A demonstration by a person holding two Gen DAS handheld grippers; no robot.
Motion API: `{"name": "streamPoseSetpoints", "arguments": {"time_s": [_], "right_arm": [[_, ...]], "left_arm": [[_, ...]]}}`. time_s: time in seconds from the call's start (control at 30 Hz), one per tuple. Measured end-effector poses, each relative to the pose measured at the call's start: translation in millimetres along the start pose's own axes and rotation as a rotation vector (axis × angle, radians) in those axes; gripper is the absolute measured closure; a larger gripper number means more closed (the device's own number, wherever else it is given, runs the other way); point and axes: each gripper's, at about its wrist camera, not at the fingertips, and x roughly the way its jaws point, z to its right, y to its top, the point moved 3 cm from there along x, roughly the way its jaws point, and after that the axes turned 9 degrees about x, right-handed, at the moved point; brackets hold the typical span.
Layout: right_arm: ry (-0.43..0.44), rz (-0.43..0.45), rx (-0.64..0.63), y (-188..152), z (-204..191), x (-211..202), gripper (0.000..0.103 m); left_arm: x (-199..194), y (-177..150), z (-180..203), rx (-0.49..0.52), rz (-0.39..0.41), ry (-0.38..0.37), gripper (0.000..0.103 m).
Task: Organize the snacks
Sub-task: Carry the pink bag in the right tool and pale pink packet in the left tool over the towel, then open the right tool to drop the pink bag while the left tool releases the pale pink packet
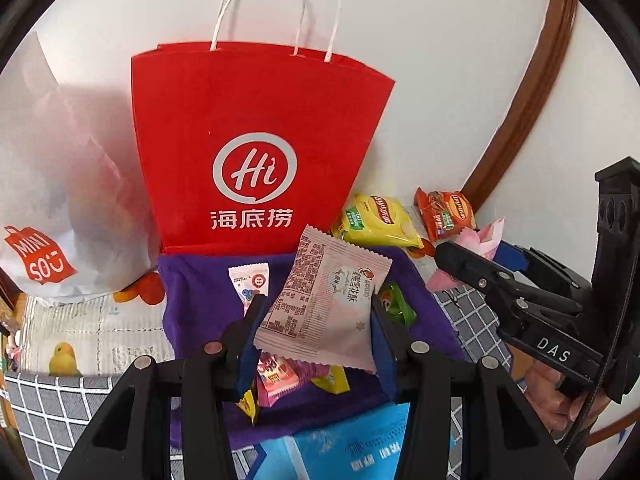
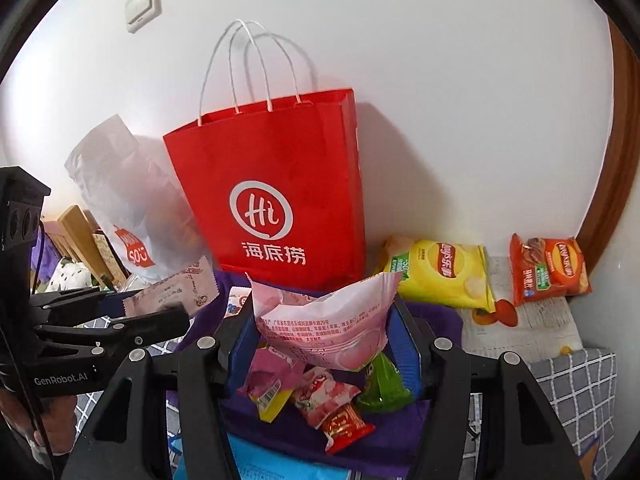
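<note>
step: carrying snacks to red bag (image 1: 256, 136) | left tongs (image 1: 316, 320) gripping pale packet (image 1: 324, 300) | right tongs (image 2: 324, 336) gripping pink packet (image 2: 328, 324) | next: lift both over the bag's open top, release

We counted two standing bags: one red paper bag (image 2: 276, 200) and one white plastic bag (image 2: 120, 200). Two crisp packets lay by the wall, one yellow (image 2: 444, 276) and one orange (image 2: 548, 270). Two pink-white sachets were lifted, one (image 1: 324, 300) per tool. On the one purple cloth (image 2: 380, 440) we made out at least five small sweets; some were hidden.
</note>
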Motion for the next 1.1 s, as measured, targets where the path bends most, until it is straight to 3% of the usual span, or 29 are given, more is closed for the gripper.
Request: {"name": "streamPoseSetpoints", "arguments": {"time_s": [0.53, 0.9, 1.1], "right_arm": [[-0.05, -0.154, -0.007, -23, 22, 64, 0.044], [-0.073, -0.176, -0.013, -27, 28, 71, 0.044], [-0.089, -0.25, -0.029, -36, 28, 83, 0.044]], "left_arm": [[36, -10, -21, -0.024, -0.051, 0.018, 0.057], [38, -11, -35, -0.06, -0.048, 0.011, 0.057], [49, -14, -28, -0.05, -0.071, -0.008, 0.057]]}}
